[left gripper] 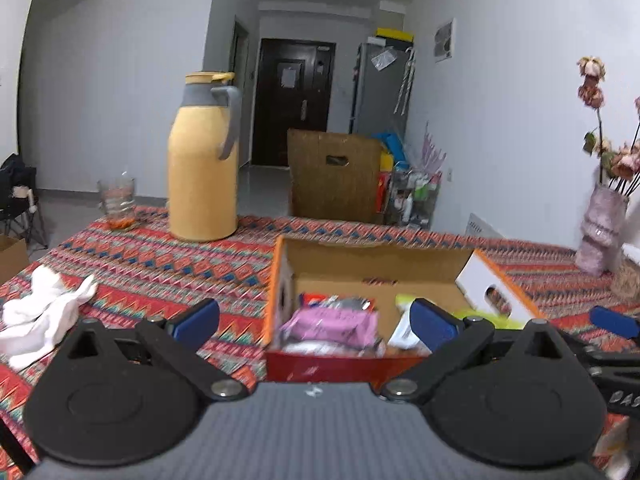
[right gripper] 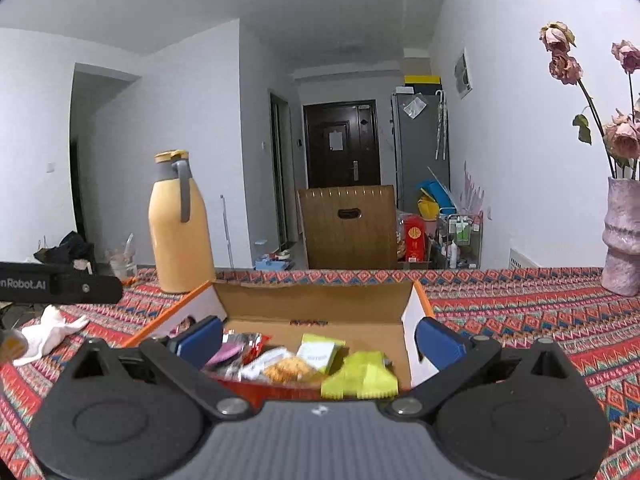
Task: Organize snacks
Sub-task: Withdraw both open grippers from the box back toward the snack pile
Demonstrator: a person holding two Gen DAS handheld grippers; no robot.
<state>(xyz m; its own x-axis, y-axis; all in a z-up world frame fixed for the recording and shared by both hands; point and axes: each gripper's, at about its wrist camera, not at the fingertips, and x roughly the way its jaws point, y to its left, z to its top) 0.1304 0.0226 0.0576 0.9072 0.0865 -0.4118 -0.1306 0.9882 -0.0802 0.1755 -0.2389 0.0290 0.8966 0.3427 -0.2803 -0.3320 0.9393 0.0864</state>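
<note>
An open cardboard box [left gripper: 360, 264] [right gripper: 316, 304] with orange edges sits on the patterned tablecloth. It holds several snack packets: a pink one [left gripper: 332, 322], yellow-green ones [right gripper: 360, 376] and a white-green one [right gripper: 320, 354]. My left gripper [left gripper: 316, 322] is open and empty just before the box's near wall. My right gripper [right gripper: 320, 342] is open and empty, its fingers straddling the box's near end. The right gripper's blue fingertip [left gripper: 614, 320] shows at the right edge of the left wrist view.
A yellow thermos jug [left gripper: 202, 160] [right gripper: 180, 224] and a glass [left gripper: 117, 202] stand at the back left. A crumpled white cloth [left gripper: 44, 316] lies at the left. A pink vase with dried roses [right gripper: 622, 236] stands at the right. A wooden chair back [right gripper: 348, 226] is beyond the table.
</note>
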